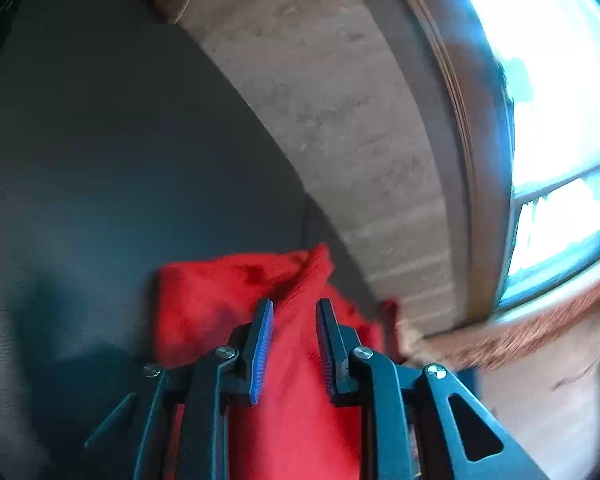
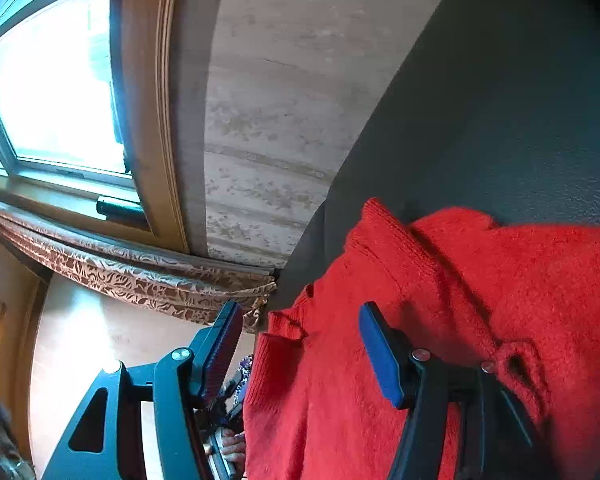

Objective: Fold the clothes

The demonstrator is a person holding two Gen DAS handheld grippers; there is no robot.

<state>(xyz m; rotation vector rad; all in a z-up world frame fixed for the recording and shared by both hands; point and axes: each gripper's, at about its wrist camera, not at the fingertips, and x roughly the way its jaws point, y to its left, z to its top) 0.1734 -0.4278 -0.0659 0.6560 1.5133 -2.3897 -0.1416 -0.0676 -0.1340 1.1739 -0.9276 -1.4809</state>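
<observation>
A red knitted sweater (image 1: 228, 300) hangs lifted in the air in front of a dark wall. My left gripper (image 1: 294, 312) has red fabric between its blue-padded fingers (image 1: 262, 344), which stand a little apart around a bunched fold. In the right wrist view the same sweater (image 2: 500, 300) fills the right half. My right gripper (image 2: 300, 316) has its fingers wide apart, with the sweater's ribbed edge lying between them and draped over the right finger (image 2: 380, 352).
A dark teal wall (image 1: 120, 140) is behind the sweater. A patterned beige wall strip (image 2: 260, 120), a bright window (image 2: 56, 80) and a brown patterned valance (image 2: 140, 276) are to the side. The other hand-held gripper (image 2: 224, 440) shows low down.
</observation>
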